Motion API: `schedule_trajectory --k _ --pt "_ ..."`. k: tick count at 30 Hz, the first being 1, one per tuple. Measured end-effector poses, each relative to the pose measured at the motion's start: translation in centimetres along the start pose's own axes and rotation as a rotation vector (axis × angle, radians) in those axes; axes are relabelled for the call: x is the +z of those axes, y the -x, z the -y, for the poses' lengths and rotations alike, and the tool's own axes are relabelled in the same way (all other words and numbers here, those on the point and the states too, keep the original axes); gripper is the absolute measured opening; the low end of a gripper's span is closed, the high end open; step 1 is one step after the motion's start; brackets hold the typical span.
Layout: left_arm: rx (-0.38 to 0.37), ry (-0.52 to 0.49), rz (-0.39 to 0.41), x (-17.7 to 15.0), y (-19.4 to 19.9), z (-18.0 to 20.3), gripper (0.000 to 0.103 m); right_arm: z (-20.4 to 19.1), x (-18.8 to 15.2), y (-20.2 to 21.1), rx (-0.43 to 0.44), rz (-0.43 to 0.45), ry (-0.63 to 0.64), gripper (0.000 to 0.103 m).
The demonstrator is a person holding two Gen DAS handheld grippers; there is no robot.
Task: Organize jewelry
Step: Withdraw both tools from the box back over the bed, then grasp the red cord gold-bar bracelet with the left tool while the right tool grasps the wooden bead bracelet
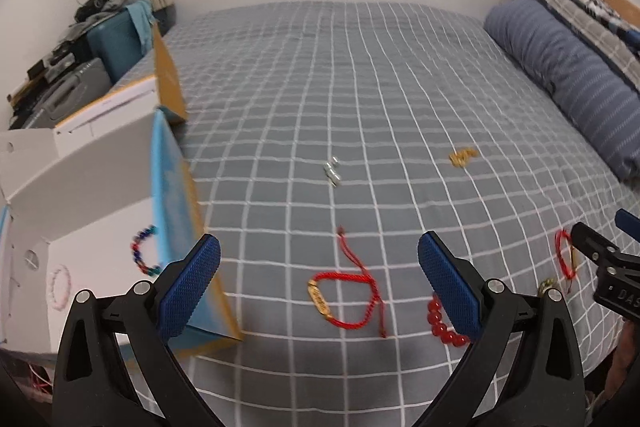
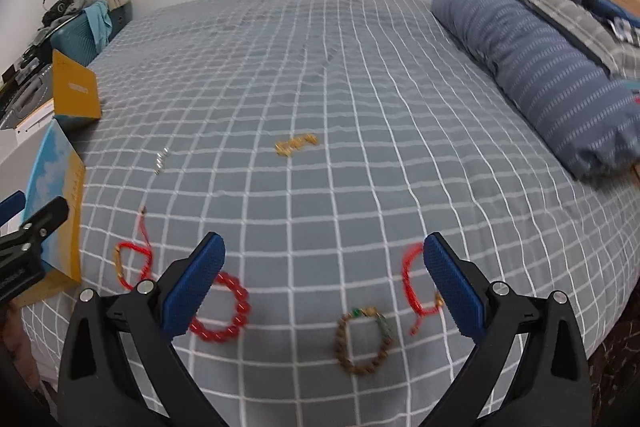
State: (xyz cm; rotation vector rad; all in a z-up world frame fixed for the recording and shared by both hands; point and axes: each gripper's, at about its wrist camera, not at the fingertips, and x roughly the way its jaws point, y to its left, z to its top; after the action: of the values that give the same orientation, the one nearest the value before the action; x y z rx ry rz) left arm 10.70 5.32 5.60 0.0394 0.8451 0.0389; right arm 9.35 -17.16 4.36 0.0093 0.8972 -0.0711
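Hovering low-frame, left gripper [image 1: 320, 267] and right gripper [image 2: 324, 263] released, empty. Red cord bracelet [image 1: 344, 301]: light, limp; pinch gold bar [image 1: 319, 299].

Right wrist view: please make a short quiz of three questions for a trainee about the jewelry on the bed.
1. True or false: the right gripper is open and holds nothing.
2. Which piece lies nearest the striped pillow? A. the silver piece B. the gold chain C. the red bead bracelet
3. What lies between the red bead bracelet and the red cord bracelet at the near edge of the bed sheet?

Key:
1. True.
2. B.
3. The brown wooden bead bracelet, which carries a few green beads.
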Motion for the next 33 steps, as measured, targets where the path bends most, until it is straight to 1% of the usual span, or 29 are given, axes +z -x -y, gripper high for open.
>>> schedule_trajectory --k 2,4,7,13,19,20,23,25,26,28,30,31,32,33 --pt "-0.019 -0.004 -0.026 -0.4 -0.9 0.6 0.097 0.7 -0.8 -0.4 0.003 -0.017 -0.01 0.095" --pt "-0.057 0.001 -0.047 -0.9 -1.7 1.0 0.097 1.2 -1.7 -0.9 0.007 -0.039 -0.018 0.096" --pt "-0.074 0.005 -0.065 -1.7 -2.3 1.3 0.097 1.6 -2.7 -1.8 0.014 -0.067 -0.015 0.096" --pt "-0.046 0.019 -0.094 -2.7 -4.2 1.3 0.097 2.2 -4.1 -4.0 0.016 -0.113 0.006 0.095" --pt "-0.024 0.016 -0.124 -3.5 -6.3 1.3 0.097 2.9 -5.6 -6.3 0.043 -0.188 -0.004 0.095" --pt "-0.03 0.015 -0.124 -3.6 -6.4 1.4 0.097 3.0 -5.8 -6.5 0.05 -0.197 -0.007 0.094" --pt "-0.046 0.023 -0.13 -3.9 -6.9 1.5 0.097 3.2 -6.1 -7.2 0.061 -0.227 -0.011 0.087" --pt "-0.044 0.028 -0.132 -4.0 -7.2 1.5 0.097 3.4 -6.4 -7.7 0.07 -0.254 -0.015 0.078" --pt "-0.044 0.028 -0.132 -4.0 -7.4 1.6 0.097 3.4 -6.5 -7.9 0.074 -0.265 -0.017 0.076" --pt "-0.043 0.027 -0.139 -4.2 -7.8 1.7 0.097 3.6 -6.6 -8.4 0.078 -0.287 -0.022 0.065" --pt "-0.052 0.033 -0.155 -4.4 -8.1 1.7 0.096 3.6 -6.7 -8.5 0.078 -0.291 -0.022 0.061" --pt "-0.055 0.035 -0.161 -4.5 -8.2 1.7 0.096 3.5 -6.7 -8.5 0.077 -0.291 -0.021 0.058" --pt "-0.058 0.035 -0.168 -4.6 -8.4 1.8 0.094 3.5 -6.7 -8.5 0.078 -0.29 -0.023 0.056" --pt "-0.06 0.034 -0.175 -4.7 -8.6 1.8 0.092 3.6 -6.7 -8.5 0.076 -0.291 -0.027 0.052"
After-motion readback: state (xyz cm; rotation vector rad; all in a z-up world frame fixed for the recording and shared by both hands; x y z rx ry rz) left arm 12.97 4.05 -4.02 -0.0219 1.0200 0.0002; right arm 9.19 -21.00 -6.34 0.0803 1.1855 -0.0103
